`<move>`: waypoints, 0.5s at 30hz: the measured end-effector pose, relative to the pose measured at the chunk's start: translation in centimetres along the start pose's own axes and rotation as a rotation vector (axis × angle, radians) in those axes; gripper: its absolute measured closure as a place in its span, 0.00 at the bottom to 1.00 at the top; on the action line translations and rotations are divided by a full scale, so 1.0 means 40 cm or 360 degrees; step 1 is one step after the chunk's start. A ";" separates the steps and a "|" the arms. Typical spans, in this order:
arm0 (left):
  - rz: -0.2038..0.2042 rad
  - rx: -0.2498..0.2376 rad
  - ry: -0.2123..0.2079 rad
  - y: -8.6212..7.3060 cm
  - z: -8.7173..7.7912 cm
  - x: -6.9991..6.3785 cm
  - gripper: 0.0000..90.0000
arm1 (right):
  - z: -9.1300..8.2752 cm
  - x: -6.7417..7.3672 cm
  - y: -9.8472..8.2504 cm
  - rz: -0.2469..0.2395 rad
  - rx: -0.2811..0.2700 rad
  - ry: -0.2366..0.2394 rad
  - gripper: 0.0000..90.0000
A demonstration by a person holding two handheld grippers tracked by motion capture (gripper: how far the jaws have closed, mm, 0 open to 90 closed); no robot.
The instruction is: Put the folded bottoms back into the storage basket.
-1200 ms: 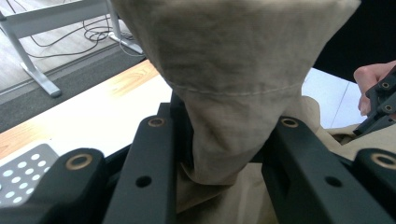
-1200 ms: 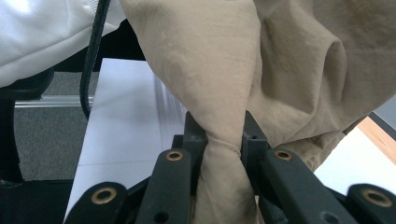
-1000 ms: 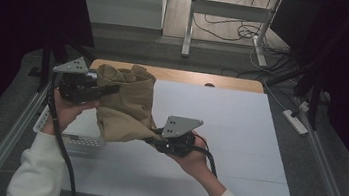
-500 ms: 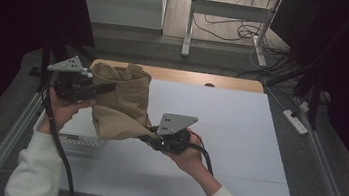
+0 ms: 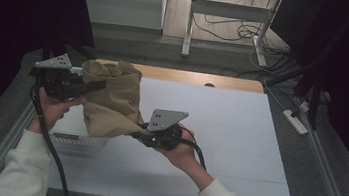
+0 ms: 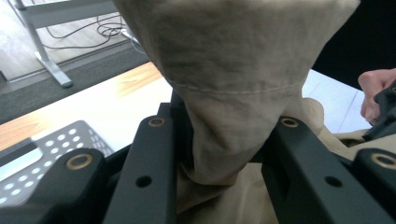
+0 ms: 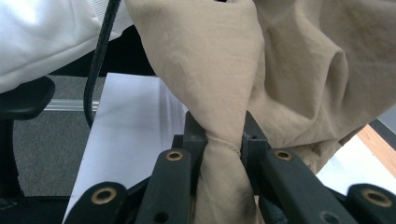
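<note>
Currently the tan cloth (image 5: 111, 103) hangs between both tools, left tool (image 5: 91, 85) and right tool (image 5: 139, 134) each clamped on it.

Crumpled tan cloth (image 5: 111, 103) hangs bunched above the table's left side.

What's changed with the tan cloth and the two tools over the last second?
Both tools, left and right, have carried the tan cloth slightly leftward in the high view. Nothing was taken or released: each stays clamped on the cloth, which hangs above the white table.
</note>
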State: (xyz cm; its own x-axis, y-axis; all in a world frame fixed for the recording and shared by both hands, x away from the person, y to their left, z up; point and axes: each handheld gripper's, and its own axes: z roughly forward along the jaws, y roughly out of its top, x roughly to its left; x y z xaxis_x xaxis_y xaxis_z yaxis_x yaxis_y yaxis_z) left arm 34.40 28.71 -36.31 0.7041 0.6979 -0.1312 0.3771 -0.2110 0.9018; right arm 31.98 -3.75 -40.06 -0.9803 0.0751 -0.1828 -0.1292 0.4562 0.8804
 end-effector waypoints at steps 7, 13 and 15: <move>-0.0019 0.0019 0.0039 0.000 -0.013 0.022 0.79 | 0.042 -0.004 0.030 -0.0011 0.0023 0.0023 0.86; -0.0047 0.0028 0.0067 -0.007 -0.024 0.045 0.79 | 0.065 -0.014 0.043 -0.0011 0.0030 0.0028 0.86; -0.0049 0.0027 0.0069 -0.008 -0.026 0.049 0.79 | 0.068 -0.016 0.044 -0.0009 0.0033 0.0031 0.86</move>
State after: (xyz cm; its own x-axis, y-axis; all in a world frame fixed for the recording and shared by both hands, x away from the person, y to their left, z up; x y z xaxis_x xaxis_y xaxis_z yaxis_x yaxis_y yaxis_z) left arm 35.03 30.87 -36.45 0.6651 0.7334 -0.1406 0.4087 -0.2000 0.8905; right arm 32.77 -0.60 -39.59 -0.9823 0.0550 -0.1791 -0.1320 0.4751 0.8700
